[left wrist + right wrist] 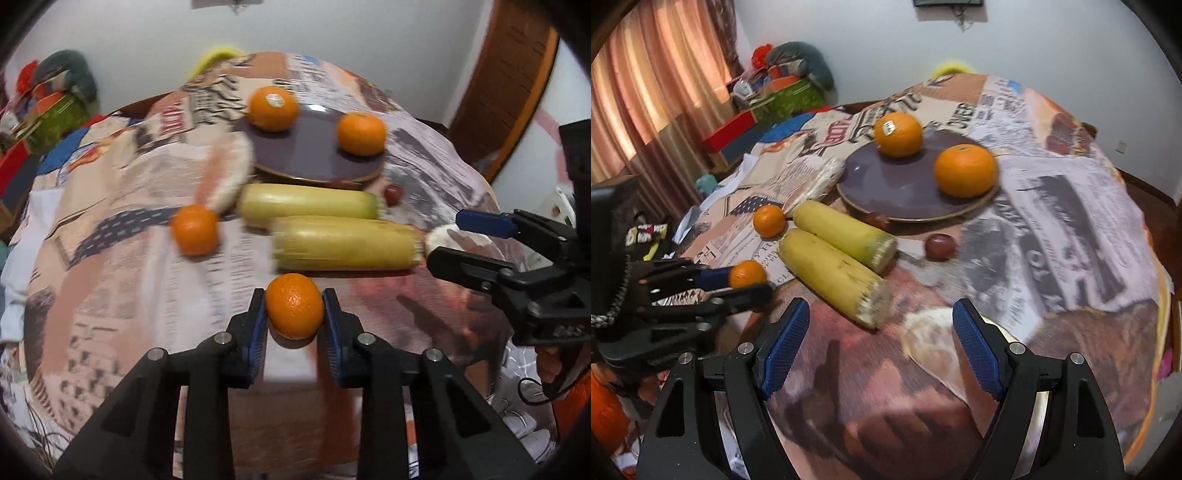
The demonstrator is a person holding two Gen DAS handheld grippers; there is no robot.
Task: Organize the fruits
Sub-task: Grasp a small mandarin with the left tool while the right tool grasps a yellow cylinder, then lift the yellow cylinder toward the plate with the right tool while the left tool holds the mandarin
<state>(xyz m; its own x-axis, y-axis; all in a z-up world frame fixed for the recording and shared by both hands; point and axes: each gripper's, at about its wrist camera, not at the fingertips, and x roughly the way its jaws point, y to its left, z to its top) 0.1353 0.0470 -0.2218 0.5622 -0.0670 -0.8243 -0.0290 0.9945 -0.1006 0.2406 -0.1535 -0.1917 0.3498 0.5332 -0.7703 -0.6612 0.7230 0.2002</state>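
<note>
My left gripper [294, 295] is shut on a small orange [294, 306] just above the near part of the table; the right wrist view shows that orange [748, 274] pinched at the far left. Behind it lie two corn cobs [347, 243] side by side. A purple plate [314, 155] further back carries two larger oranges [273, 109]. Another small orange [195, 229] rests on the cloth to the left. My right gripper [881, 306] stands open, low over the cloth, with a pale round lump [931, 339] between its fingers, untouched.
A small dark red fruit [940, 246] lies between the corn and the plate. A clear bag of white stuff [823, 177] sits left of the plate. The newspaper-print cloth [1052, 221] covers the round table. Boxes and clutter [783, 92] stand by the curtain beyond.
</note>
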